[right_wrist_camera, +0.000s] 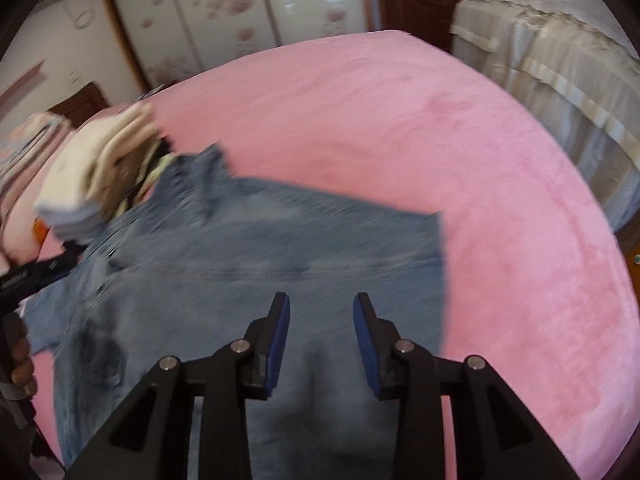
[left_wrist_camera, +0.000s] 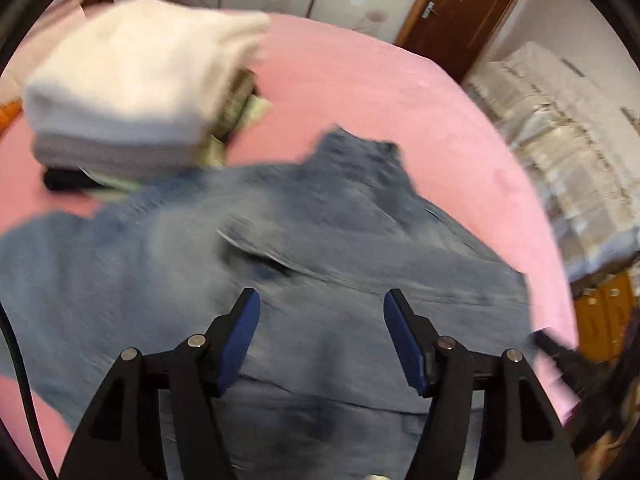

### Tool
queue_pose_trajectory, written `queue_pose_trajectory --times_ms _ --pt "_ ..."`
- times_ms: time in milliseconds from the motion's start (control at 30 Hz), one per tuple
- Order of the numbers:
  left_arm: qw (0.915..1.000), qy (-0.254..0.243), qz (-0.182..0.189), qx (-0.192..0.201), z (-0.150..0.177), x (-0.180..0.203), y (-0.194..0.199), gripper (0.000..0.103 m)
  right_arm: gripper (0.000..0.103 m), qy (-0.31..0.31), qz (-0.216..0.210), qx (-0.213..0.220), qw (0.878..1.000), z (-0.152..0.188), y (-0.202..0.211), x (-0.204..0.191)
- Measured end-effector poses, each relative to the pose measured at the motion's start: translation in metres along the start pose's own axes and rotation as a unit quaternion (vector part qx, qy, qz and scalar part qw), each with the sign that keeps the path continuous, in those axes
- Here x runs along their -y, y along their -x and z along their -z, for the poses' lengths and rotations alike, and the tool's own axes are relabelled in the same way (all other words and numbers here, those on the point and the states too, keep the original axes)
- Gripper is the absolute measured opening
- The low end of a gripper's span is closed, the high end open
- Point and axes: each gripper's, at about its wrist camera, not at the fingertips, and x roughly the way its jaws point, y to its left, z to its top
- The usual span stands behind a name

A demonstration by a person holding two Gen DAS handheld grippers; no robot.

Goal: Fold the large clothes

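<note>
A large blue denim garment [left_wrist_camera: 280, 248] lies spread on the pink bed [left_wrist_camera: 380, 100]; it also shows in the right wrist view [right_wrist_camera: 280, 248]. My left gripper [left_wrist_camera: 322, 300] hovers over the denim, jaws wide open and empty. My right gripper [right_wrist_camera: 322, 304] is over the garment's near part, jaws open and empty, with the garment's straight right edge [right_wrist_camera: 440, 264] just beyond. Both views are motion-blurred.
A stack of folded clothes [left_wrist_camera: 132, 92], white on top, sits on the bed left of the denim and shows in the right wrist view [right_wrist_camera: 96, 176]. The pink bed surface [right_wrist_camera: 480, 160] extends to the right. A brown door [left_wrist_camera: 460, 12] and covered furniture [left_wrist_camera: 560, 140] stand beyond.
</note>
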Motion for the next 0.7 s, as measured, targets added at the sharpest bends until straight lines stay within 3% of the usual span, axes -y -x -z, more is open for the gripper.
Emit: queue_pose_trajectory --times_ms 67,200,267,400,433,500,600,700 --pt "0.9999 0.007 0.009 -0.01 0.013 0.013 -0.017 0.063 0.033 0.015 -0.016 -0.009 1.0 0.014 -0.013 -0.029" --pt "0.9967 0.039 -0.059 -0.041 0.033 0.008 -0.053 0.063 0.033 0.032 -0.006 -0.04 0.999 0.039 -0.045 -0.055" --pt "0.994 0.063 -0.074 -0.05 0.041 -0.007 -0.06 0.062 0.027 0.039 0.026 -0.032 0.998 0.046 -0.046 -0.045" --pt "0.9947 0.067 -0.062 -0.048 0.048 -0.019 -0.05 0.062 0.027 0.028 0.178 -0.01 0.984 0.06 -0.035 0.016" --pt "0.9949 0.061 -0.063 -0.05 0.05 -0.019 -0.047 0.062 0.027 0.014 0.188 -0.013 0.982 0.064 -0.034 0.037" --pt "0.9945 0.048 -0.073 -0.059 0.056 -0.015 -0.045 0.062 0.029 -0.028 0.17 -0.025 0.985 0.069 -0.028 0.074" --pt "0.9933 0.035 -0.089 -0.065 0.062 -0.008 -0.044 0.063 0.038 -0.084 0.107 -0.013 0.991 0.07 -0.003 0.103" --pt "0.9944 0.052 -0.063 -0.067 0.073 -0.008 -0.034 0.063 0.041 -0.055 0.083 -0.014 0.995 0.073 0.014 0.096"
